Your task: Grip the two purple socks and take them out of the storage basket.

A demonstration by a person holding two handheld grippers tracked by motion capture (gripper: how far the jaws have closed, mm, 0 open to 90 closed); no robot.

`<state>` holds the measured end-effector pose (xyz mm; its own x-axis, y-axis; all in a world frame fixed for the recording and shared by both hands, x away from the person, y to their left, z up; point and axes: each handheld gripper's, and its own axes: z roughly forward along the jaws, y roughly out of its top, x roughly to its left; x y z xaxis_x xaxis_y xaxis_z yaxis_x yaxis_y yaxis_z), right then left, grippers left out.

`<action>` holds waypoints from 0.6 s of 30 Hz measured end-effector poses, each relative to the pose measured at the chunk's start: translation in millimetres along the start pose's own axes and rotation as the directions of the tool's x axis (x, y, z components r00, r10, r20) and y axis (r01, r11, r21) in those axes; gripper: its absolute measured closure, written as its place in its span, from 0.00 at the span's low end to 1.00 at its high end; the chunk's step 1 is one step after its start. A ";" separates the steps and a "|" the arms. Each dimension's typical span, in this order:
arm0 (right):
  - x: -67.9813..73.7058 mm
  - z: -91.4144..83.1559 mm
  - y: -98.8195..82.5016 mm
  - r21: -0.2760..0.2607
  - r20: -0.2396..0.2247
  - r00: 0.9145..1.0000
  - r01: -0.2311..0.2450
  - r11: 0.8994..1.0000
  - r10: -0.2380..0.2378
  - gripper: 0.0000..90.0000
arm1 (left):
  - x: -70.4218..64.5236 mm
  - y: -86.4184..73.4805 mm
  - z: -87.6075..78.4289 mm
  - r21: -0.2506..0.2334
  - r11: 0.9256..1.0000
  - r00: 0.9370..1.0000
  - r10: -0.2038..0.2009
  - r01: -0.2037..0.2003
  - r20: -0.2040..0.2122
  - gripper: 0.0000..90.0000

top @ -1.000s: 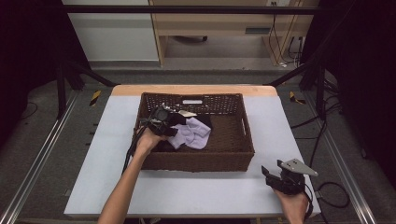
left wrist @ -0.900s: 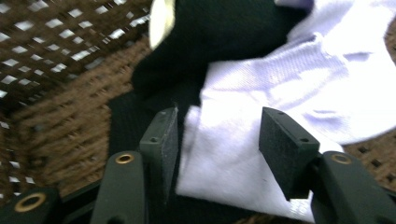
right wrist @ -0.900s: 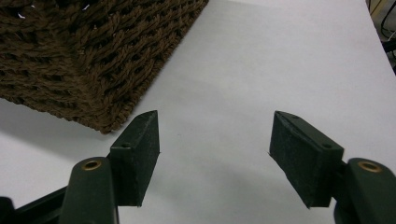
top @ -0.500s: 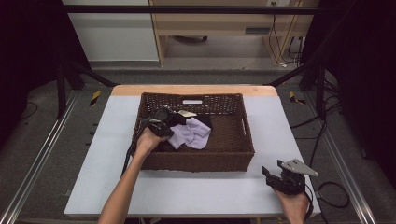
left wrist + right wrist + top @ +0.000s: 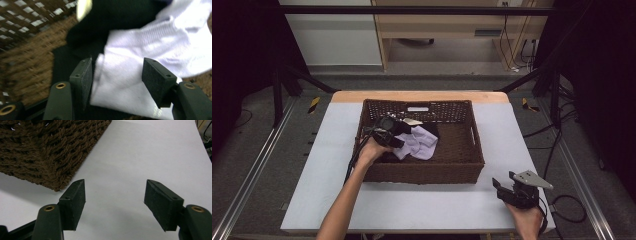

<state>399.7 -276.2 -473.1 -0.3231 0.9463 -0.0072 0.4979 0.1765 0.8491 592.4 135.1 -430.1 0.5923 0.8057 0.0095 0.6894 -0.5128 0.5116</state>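
Observation:
My left gripper point(image 5: 399, 138) reaches into the brown wicker basket point(image 5: 422, 176) from its left side. Its jaws have just been opening and now stand apart over a pale lilac-white cloth point(image 5: 150, 45), which lies between the pads without being pressed. In the left gripper view point(image 5: 117, 67) a black cloth point(image 5: 120, 20) lies partly under the pale one. From above, the pale cloth point(image 5: 417, 144) and the black cloth point(image 5: 428, 131) rest on the basket floor. My right gripper point(image 5: 505, 184) is held open and empty over the table's near right corner.
The basket stands in the middle of the white table point(image 5: 512, 135). Its woven corner point(image 5: 50, 150) shows to the left ahead of the right gripper point(image 5: 115, 192), with bare white tabletop point(image 5: 150, 150) beyond. A cable trails from the left gripper over the basket's left wall.

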 end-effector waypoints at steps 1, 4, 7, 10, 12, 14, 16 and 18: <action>-0.4 0.2 0.1 0.003 0.000 1.000 -0.001 1.000 0.001 0.37 | 0.6 0.4 0.4 0.016 1.000 1.000 -0.011 0.011 0.015 0.51; -0.1 0.8 0.1 0.002 0.000 1.000 0.002 1.000 -0.002 0.37 | 1.2 0.7 1.2 0.053 0.998 0.999 -0.027 0.025 0.024 0.68; 0.0 0.5 0.0 0.000 0.000 1.000 0.004 1.000 -0.004 0.37 | 2.2 1.3 0.4 0.090 0.994 0.998 -0.057 0.054 0.035 0.84; -0.5 -0.2 0.0 -0.001 0.001 1.000 0.001 1.000 -0.001 0.38 | 4.6 1.2 -0.6 0.098 0.992 0.995 -0.086 0.081 0.050 0.94; -0.9 -0.2 -0.3 0.000 0.002 1.000 -0.001 1.000 0.001 0.38 | 5.6 0.8 -5.0 0.064 0.993 0.993 -0.099 0.095 0.060 0.95; -0.9 -0.3 -0.4 0.002 0.003 1.000 -0.002 1.000 0.002 0.38 | 6.1 0.6 -8.1 0.029 0.994 0.992 -0.104 0.102 0.067 0.95; -0.9 -0.5 -0.5 0.003 0.003 1.000 -0.007 1.000 0.007 0.38 | 7.2 -1.1 -15.0 -0.045 0.992 0.990 -0.110 0.114 0.084 0.95; -1.9 -0.1 -1.0 0.003 0.004 1.000 -0.002 1.000 0.002 0.38 | 6.5 -2.7 -21.2 -0.114 0.987 0.991 -0.106 0.115 0.080 0.95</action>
<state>399.7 -278.2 -473.9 -0.3191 0.9477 -0.0076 0.5008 0.1754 0.8476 585.5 148.0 -413.2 0.5474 0.8291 -0.1140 0.7010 -0.3798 0.6036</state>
